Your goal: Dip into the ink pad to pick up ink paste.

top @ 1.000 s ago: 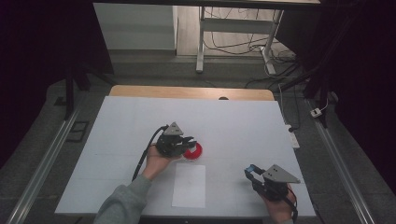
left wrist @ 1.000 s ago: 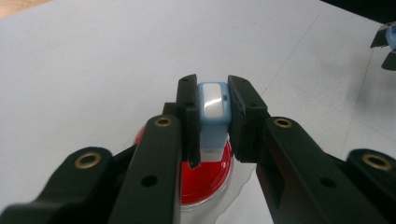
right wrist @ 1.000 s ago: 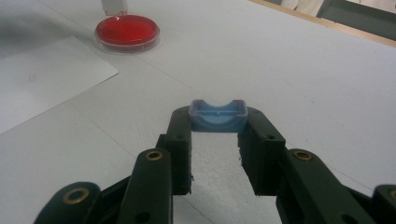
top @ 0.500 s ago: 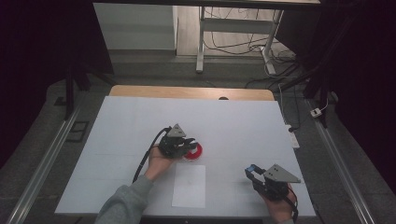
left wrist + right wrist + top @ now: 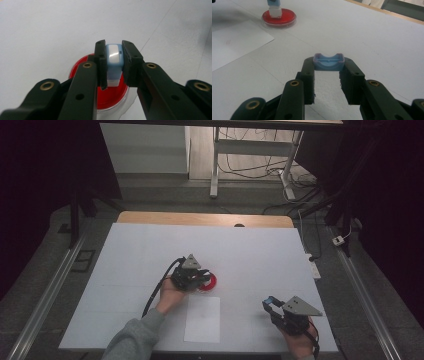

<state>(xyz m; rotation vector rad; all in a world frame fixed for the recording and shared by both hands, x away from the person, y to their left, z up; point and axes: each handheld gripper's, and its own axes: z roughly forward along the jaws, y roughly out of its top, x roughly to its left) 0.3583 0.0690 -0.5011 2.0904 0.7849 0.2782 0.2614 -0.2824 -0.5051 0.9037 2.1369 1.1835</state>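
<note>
In the high view we see the left gripper (image 5: 202, 281) near the middle of the white table (image 5: 150, 250), over a round red dish (image 5: 210, 283), but from up there we cannot make out what its jaws hold. The left gripper view settles it: the two black jaws pinch a small light-blue block with a white lower part, the stamp (image 5: 114, 62), held upright with its white end down inside the red dish (image 5: 87, 75). The dish has a clear rim and a flat red inside, and the white foot of the stamp stands in it; whether it presses on the red surface we cannot tell. The right gripper view shows the same dish (image 5: 287, 18) far off to the left with the stamp (image 5: 274, 8) standing in it, and near it a white sheet of paper (image 5: 237, 45) lying flat. In the high view the paper (image 5: 202, 320) lies just on the near side of the dish. The right gripper (image 5: 272, 306) sits at the near right of the table, well apart from the dish, its jaws clamped on a light-blue cap (image 5: 328, 62), hollow side up, held clear above the tabletop.
</note>
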